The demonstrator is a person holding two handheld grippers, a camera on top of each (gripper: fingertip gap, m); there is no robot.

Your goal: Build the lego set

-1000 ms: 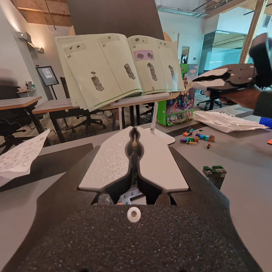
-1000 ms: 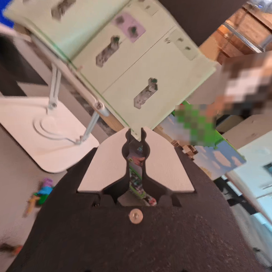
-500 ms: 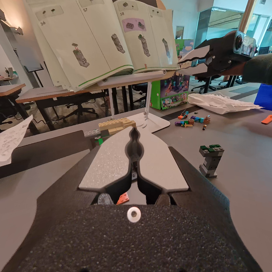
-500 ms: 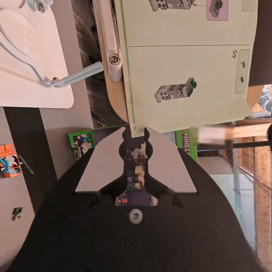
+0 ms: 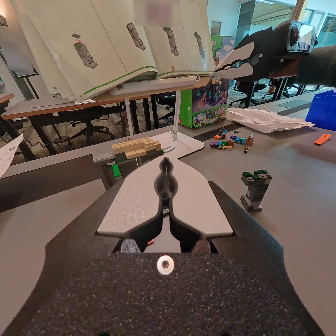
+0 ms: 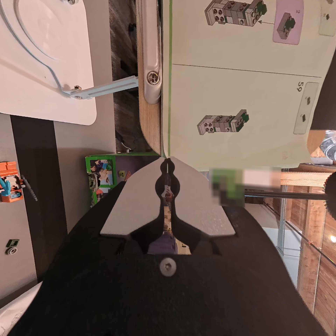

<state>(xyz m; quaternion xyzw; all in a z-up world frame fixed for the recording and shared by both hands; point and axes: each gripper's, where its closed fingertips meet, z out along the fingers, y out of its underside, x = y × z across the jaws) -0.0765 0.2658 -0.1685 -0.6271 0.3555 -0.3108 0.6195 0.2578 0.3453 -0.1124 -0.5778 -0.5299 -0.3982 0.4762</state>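
The open instruction booklet point(image 5: 109, 45) rests on a white stand. My right gripper point(image 5: 218, 70) is shut on the lower right corner of its right-hand page point(image 6: 236, 91), with its tips point(image 6: 167, 160) pinching the paper edge. My left gripper point(image 5: 165, 160) is shut and low over the grey table. A small dark piece point(image 5: 165, 197) shows in the gap between its jaws; I cannot tell if it is held. A tan and green lego build point(image 5: 136, 147) stands just beyond the left tips. A small grey tower with a dark green top point(image 5: 254, 191) stands to the right.
The stand's white base point(image 5: 185, 145) lies behind the build. Behind it are a green lego box point(image 5: 205, 105), loose coloured pieces point(image 5: 231, 141), a crumpled white bag point(image 5: 263, 118), an orange separator tool point(image 5: 322, 139) and a blue bin point(image 5: 323, 109). A printed sheet point(image 5: 9, 154) lies far left. Spacing between my two grippers at the tips: around 35 cm.
The right gripper rolled sideways and closed on the page corner. The left gripper's view pulled back, so the tan build and more of the grey tower came into sight.
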